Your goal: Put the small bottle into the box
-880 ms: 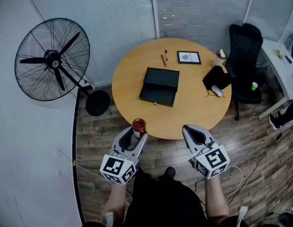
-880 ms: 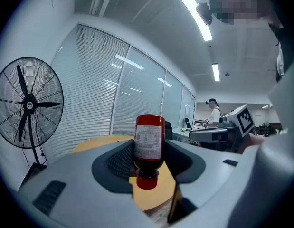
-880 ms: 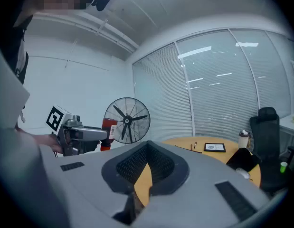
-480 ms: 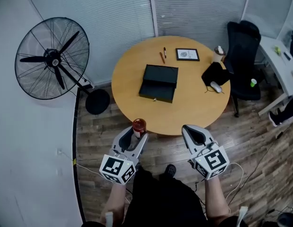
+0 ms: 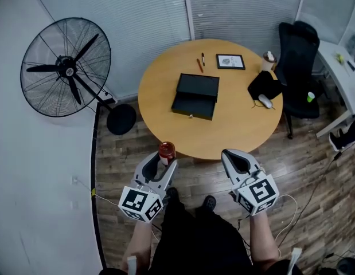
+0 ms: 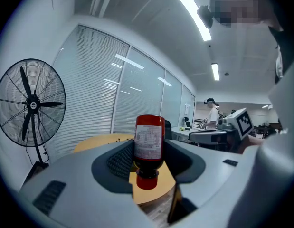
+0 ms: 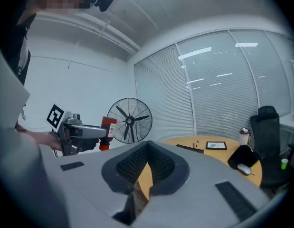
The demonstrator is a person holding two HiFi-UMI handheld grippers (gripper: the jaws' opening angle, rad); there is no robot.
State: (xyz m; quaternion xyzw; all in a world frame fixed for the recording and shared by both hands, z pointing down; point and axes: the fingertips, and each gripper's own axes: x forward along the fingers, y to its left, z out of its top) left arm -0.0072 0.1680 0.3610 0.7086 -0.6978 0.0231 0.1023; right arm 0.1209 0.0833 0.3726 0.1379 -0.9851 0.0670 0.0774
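My left gripper (image 6: 149, 148) pinches the small bottle (image 6: 149, 137), cap down; my right gripper (image 7: 147, 152) is pressed together; the box (image 5: 194, 96) lies open on the table (image 5: 234, 125).

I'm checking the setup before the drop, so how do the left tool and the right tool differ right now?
The left tool is clamped on the small bottle; the right tool holds nothing. The left tool's jaws stand apart around the bottle; the right tool's are together. Both are grey and point toward the round table.
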